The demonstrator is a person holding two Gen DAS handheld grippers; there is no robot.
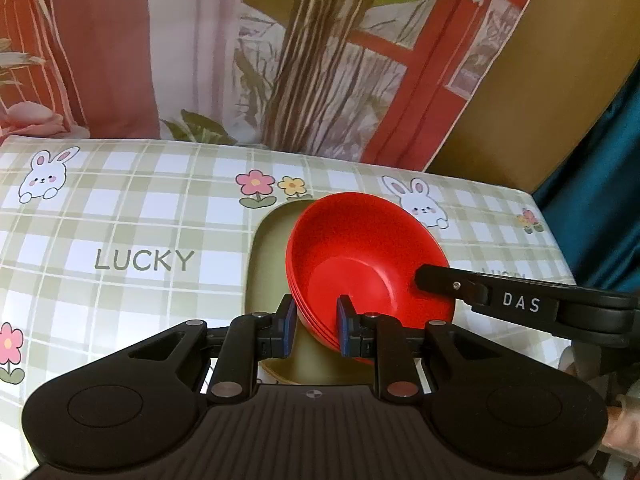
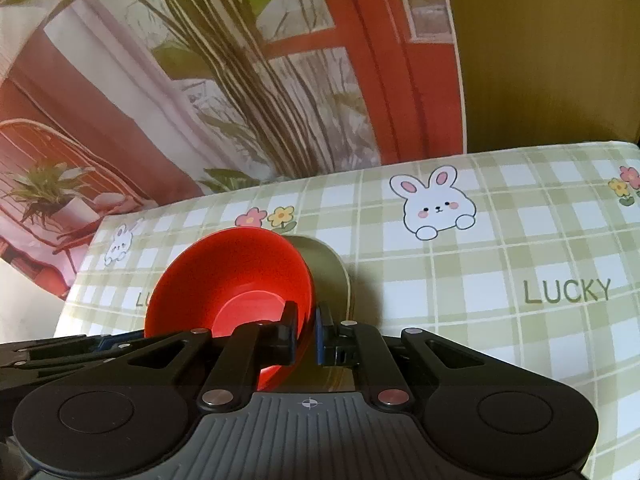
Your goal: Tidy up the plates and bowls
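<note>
Left wrist view: red bowls (image 1: 360, 256), several nested as judged by the layered rims, sat tilted over an olive plate (image 1: 272, 256) on the checked tablecloth (image 1: 140, 220) covering the bench. Left tool (image 1: 316, 330) straddled the near rim of the stack, one blue pad outside the wall and one inside; pads were close to the rim, but whether they pressed it could not be told. Right tool (image 1: 432, 280) entered from the right side, its finger tip reaching the opposite rim. Right wrist view: right tool (image 2: 306, 334) had one finger inside the red bowls (image 2: 228, 276) and one outside, jaws narrow on the wall, apparently pinching it. Olive plate (image 2: 332, 276) lay beneath and behind the stack. Printed backdrop (image 2: 200, 80) hung behind the bench. Judgement: bowls already gathered into one nest and brought over the plate; the stack was tilted, not yet settled flat, so seating and release remained. No other dishes visible.
</note>
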